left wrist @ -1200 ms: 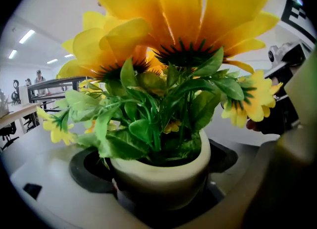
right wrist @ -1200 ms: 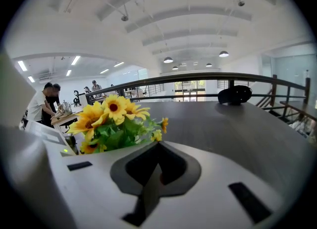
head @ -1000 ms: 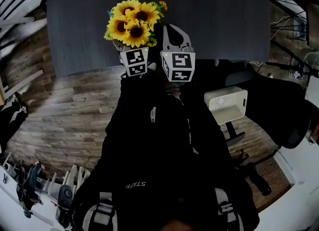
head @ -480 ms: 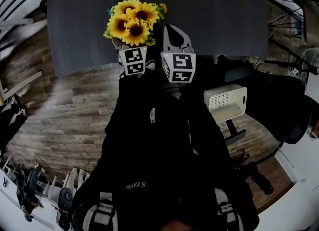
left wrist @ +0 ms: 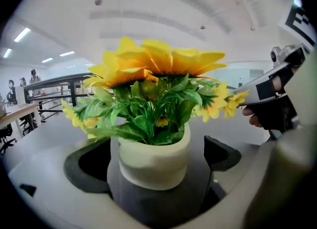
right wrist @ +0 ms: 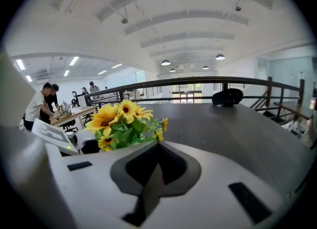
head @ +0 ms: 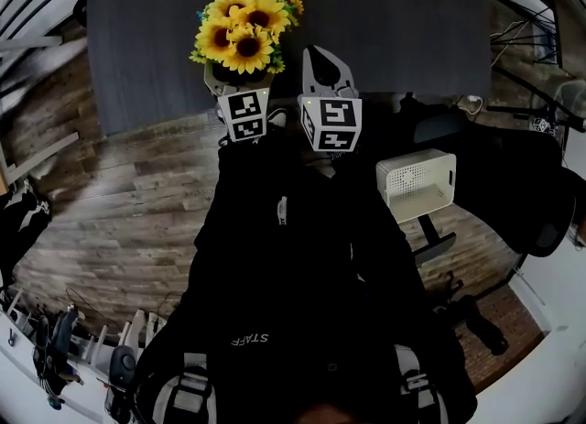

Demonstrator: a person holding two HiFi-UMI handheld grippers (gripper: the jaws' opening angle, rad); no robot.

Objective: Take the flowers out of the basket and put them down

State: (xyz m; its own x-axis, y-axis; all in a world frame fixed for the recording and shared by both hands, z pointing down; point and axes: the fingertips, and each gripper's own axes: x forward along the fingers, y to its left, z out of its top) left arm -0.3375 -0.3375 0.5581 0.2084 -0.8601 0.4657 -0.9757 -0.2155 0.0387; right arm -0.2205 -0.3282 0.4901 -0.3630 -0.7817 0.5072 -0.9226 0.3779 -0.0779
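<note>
Dark tabletop (head: 394,28), left claw (left wrist: 159,163) just opening wide around flowerpot (left wrist: 153,155)

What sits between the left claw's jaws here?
The cream pot of yellow sunflowers, in the left gripper view; the left claw has just been opening its jaws.

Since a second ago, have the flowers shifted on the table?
No. The flowers stay as far from the table's near edge as before; the whole view just shifted slightly up.
</note>
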